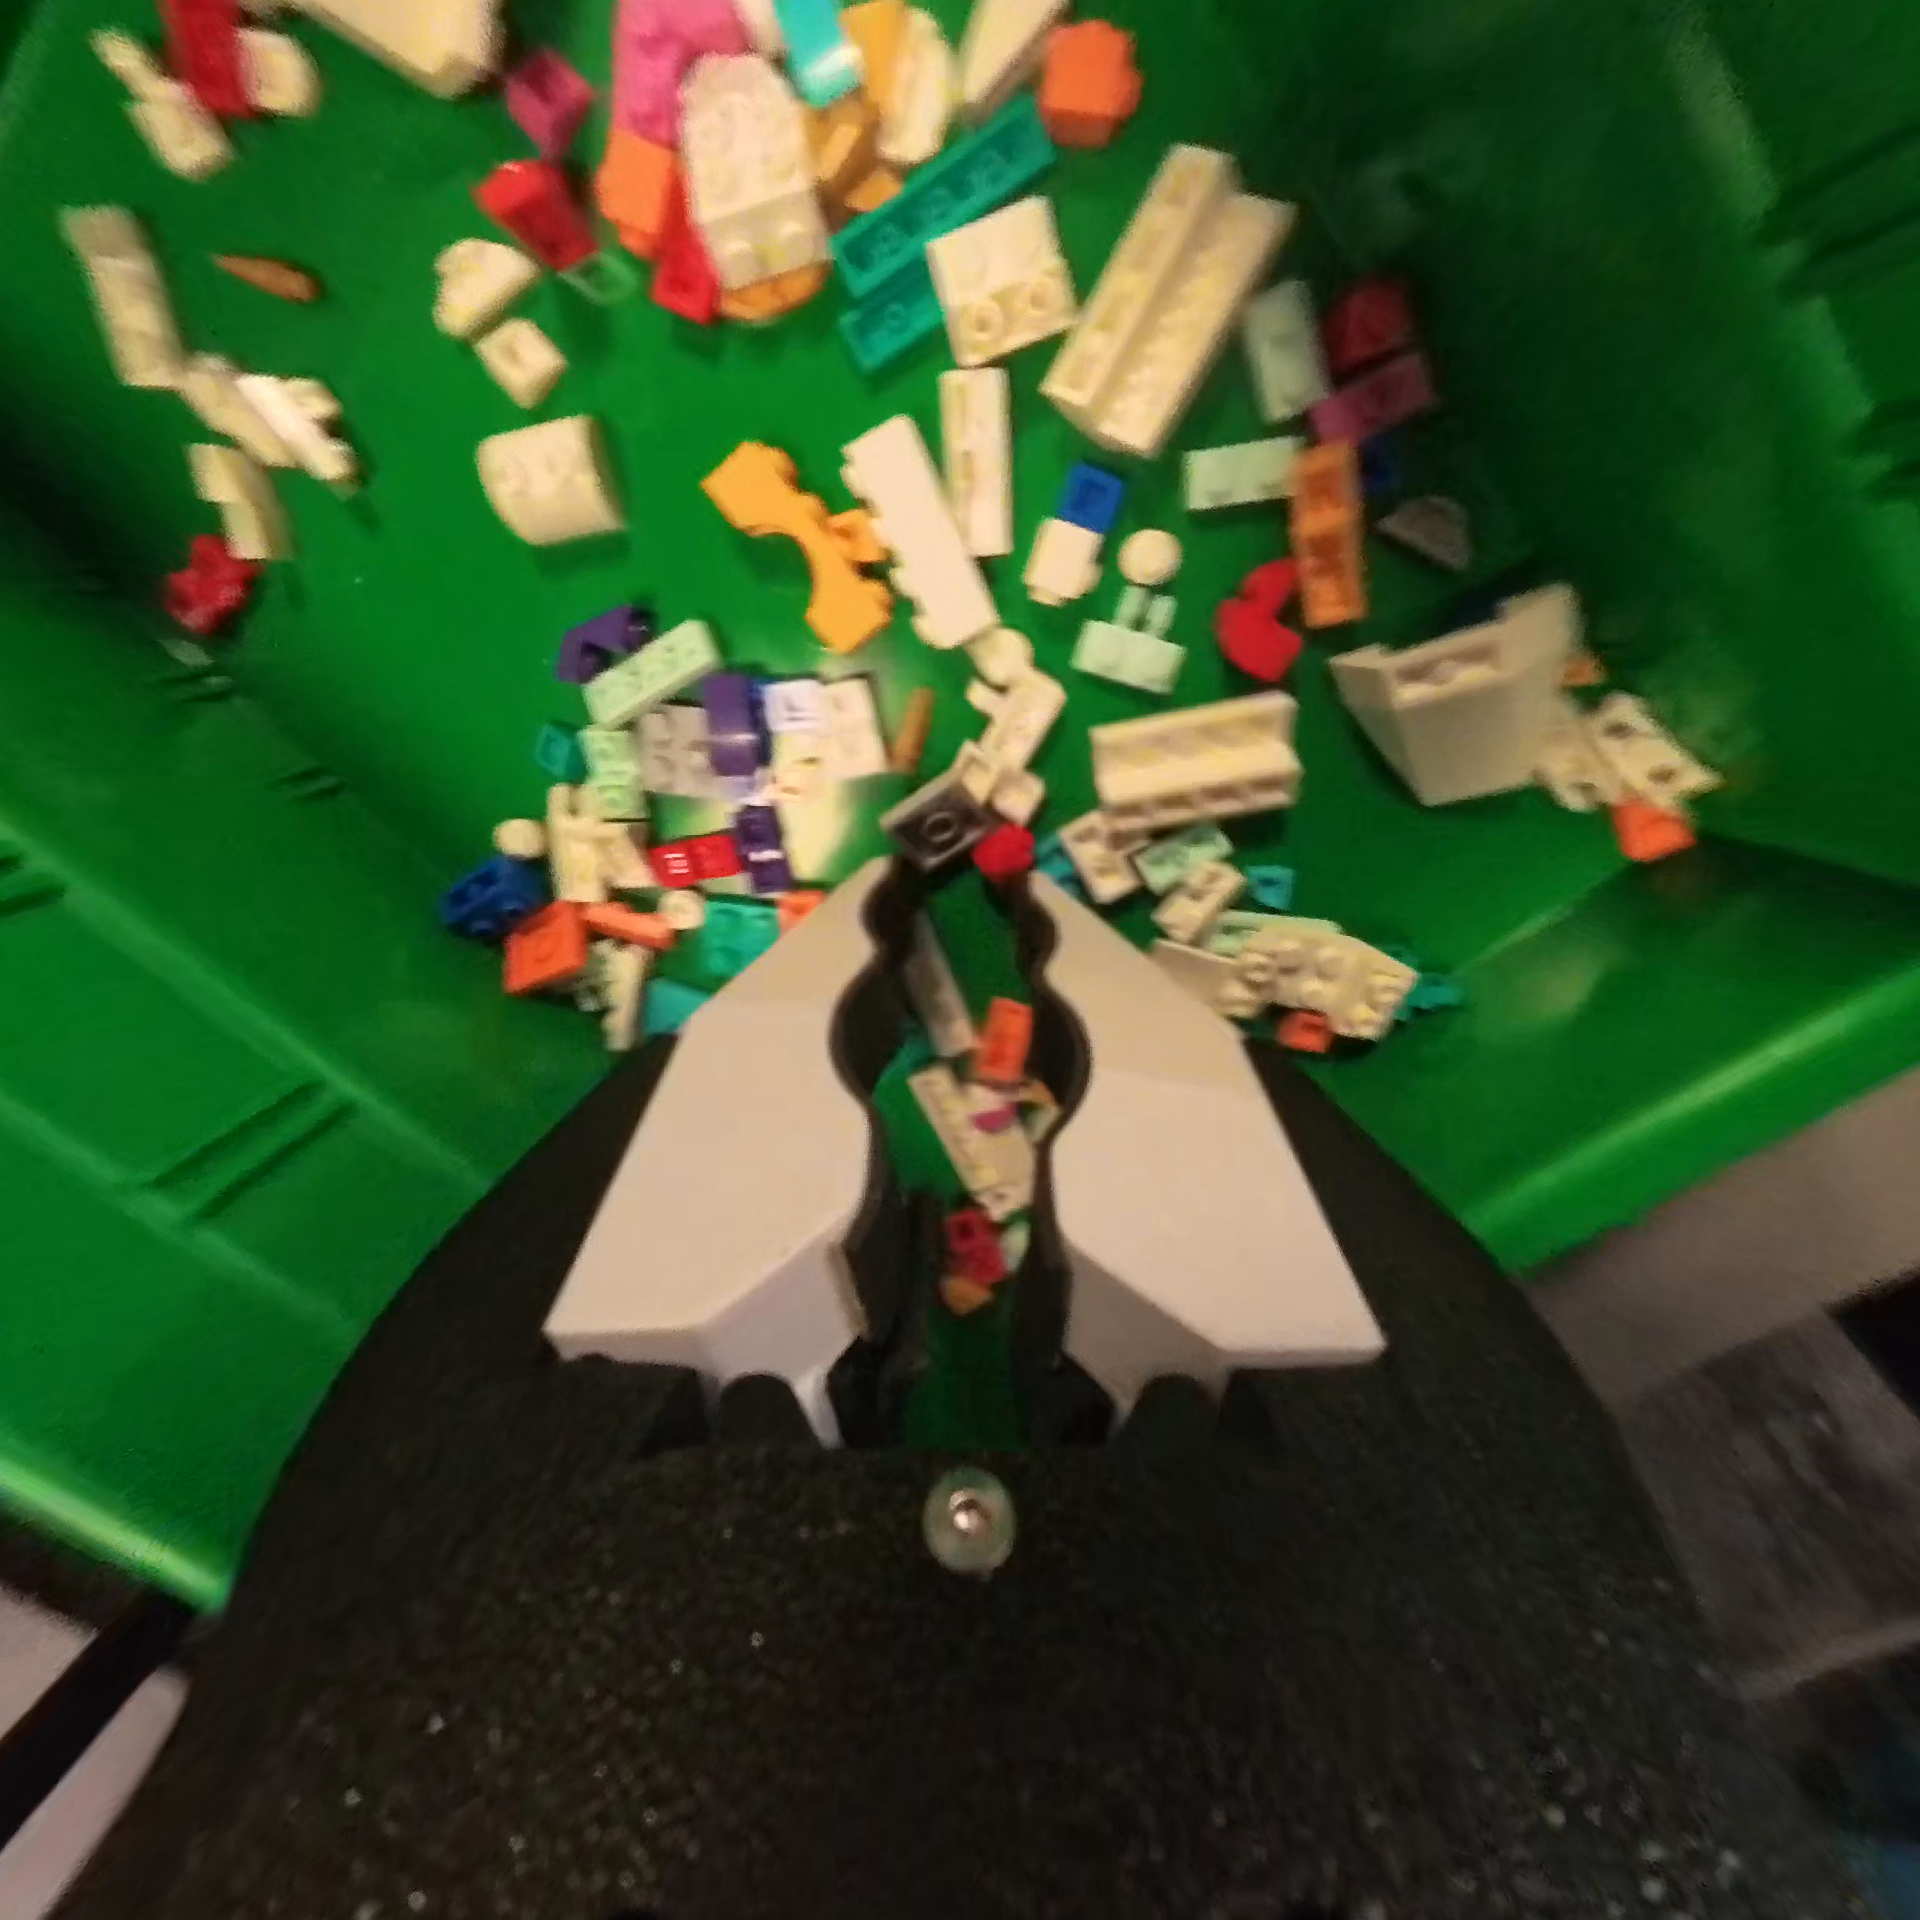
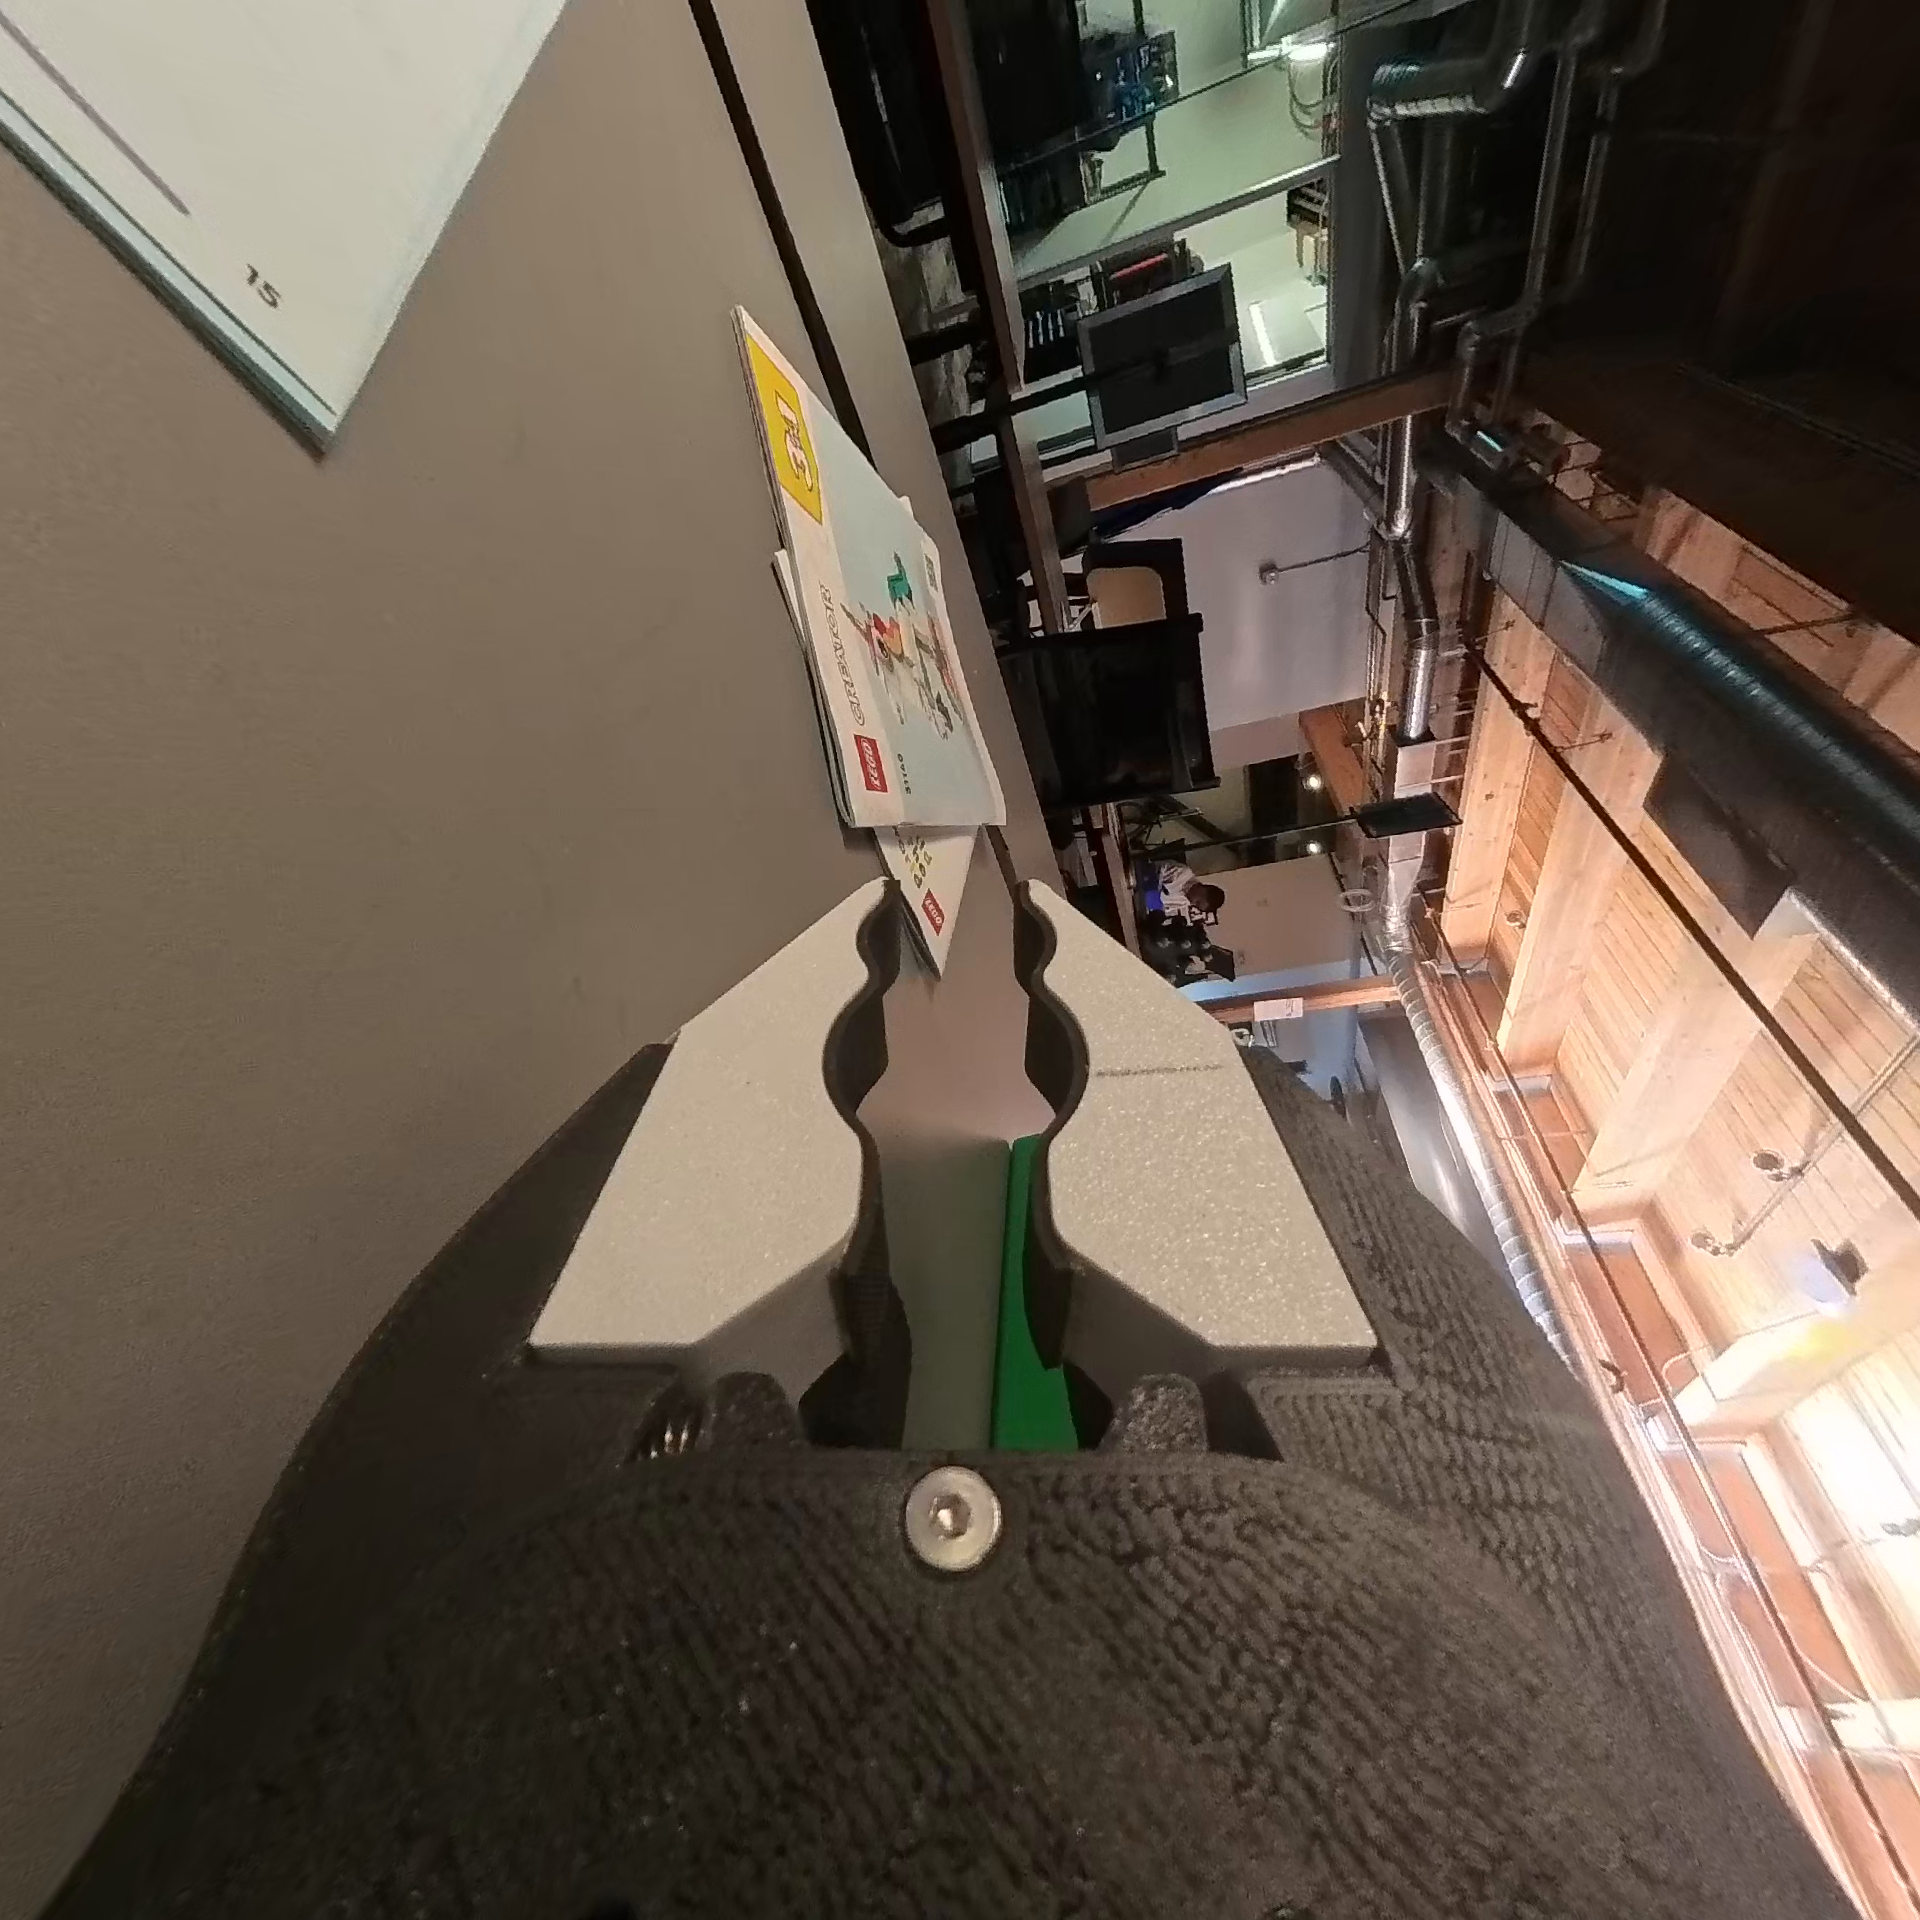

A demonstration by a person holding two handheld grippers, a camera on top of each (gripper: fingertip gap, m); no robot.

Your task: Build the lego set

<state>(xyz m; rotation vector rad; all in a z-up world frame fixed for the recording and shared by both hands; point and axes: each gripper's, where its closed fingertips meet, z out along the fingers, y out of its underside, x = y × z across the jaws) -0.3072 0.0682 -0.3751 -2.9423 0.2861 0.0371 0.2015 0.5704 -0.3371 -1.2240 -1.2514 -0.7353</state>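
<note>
In the left wrist view my left gripper (image 1: pixel 961 873) points down into a green bin (image 1: pixel 260 987) of loose lego pieces. Its jaws are nearly closed, with a small dark grey plate (image 1: pixel 938 831) and a small red piece (image 1: pixel 1003 852) at the fingertips. These two look sharper than the blurred pieces below, so they seem to be held. White, orange, teal, blue and purple bricks lie all over the bin floor. In the right wrist view my right gripper (image 2: pixel 956 894) is turned on its side above the grey table (image 2: pixel 364 727), its jaws slightly apart and empty.
A stack of instruction booklets (image 2: pixel 894 634) lies on the table ahead of the right gripper. An open instruction page (image 2: pixel 208 156) lies farther along the table. A strip of the green bin (image 2: pixel 1023 1299) shows between the right fingers. The bin walls (image 1: pixel 1662 260) rise around the left gripper.
</note>
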